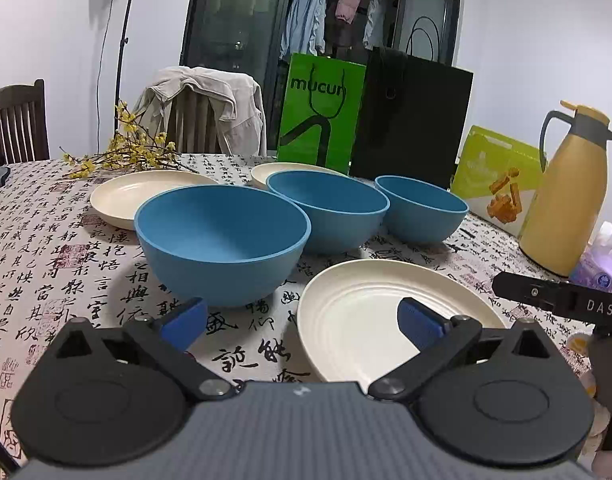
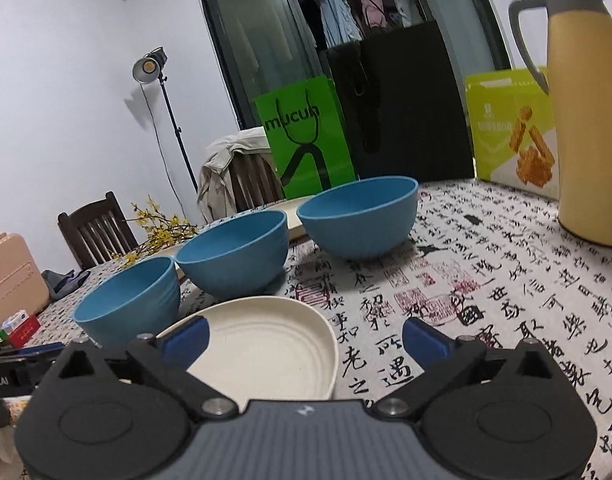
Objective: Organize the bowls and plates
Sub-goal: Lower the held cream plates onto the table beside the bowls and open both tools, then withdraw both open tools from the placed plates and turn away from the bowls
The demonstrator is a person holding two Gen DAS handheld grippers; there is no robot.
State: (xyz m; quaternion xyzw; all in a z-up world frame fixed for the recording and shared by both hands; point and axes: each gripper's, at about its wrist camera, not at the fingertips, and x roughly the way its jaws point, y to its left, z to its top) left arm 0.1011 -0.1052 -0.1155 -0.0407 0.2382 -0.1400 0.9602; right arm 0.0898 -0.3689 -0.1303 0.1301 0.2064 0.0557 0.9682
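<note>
Both spread wide, holding nothing: left gripper (image 1: 302, 320) and right gripper (image 2: 304, 340) above nearest cream plate (image 1: 358, 312) (three blue bowls (image 1: 222, 236) behind).

Three bowls (image 1: 222, 240) are plain blue, the plates (image 1: 362, 320) cream; the tablecloth (image 2: 506, 300) shows black calligraphy with red seals on white; the jug (image 1: 566, 200) is yellow, one bag (image 1: 320, 112) green
</note>
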